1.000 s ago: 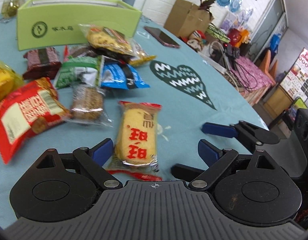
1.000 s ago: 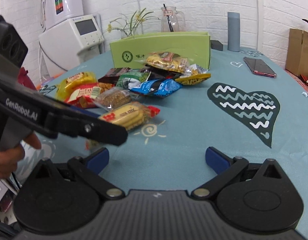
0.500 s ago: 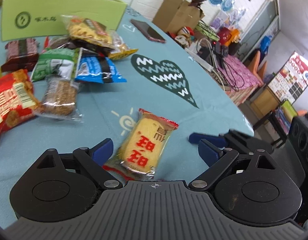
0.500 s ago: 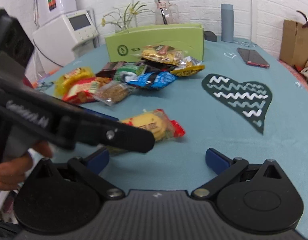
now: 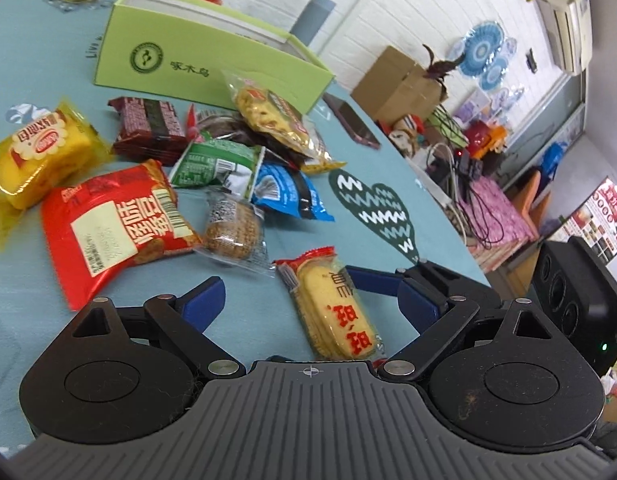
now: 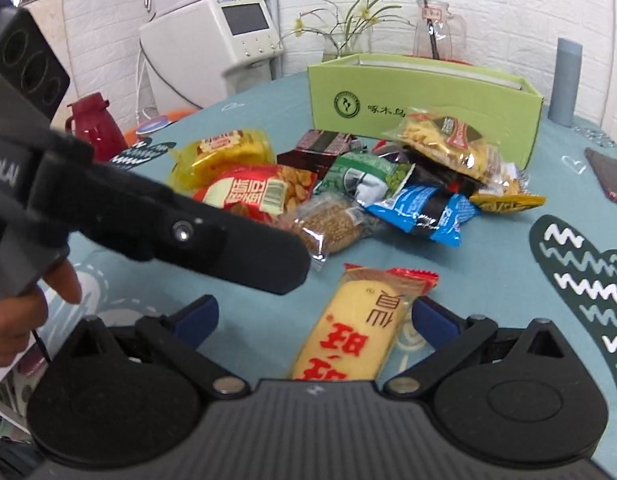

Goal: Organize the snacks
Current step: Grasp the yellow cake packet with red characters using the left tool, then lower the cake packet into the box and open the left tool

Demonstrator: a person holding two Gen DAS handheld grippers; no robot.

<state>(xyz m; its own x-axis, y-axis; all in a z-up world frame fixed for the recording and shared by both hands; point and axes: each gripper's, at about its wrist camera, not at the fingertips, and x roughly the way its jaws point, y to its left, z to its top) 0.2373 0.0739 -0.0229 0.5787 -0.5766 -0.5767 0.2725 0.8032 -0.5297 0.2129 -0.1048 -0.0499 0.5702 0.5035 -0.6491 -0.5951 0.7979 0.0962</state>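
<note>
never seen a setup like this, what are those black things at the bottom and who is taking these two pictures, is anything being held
Each black shape is a handheld two-finger gripper with blue fingertips; a person carries one in each hand. A camera on each looks forward along its fingers, giving one picture per hand. The left gripper and right gripper are both open. A yellow rice cracker packet lies on the teal tablecloth between the fingers of both, but nothing is gripped. Behind it sits a pile of snack packets and a green box. The big black bar in the right view is the other gripper seen from the side.

Snack pile (image 6: 372, 184) blocks way to green box (image 6: 424, 100); tablecloth (image 6: 488, 264) rightward bare.
</note>
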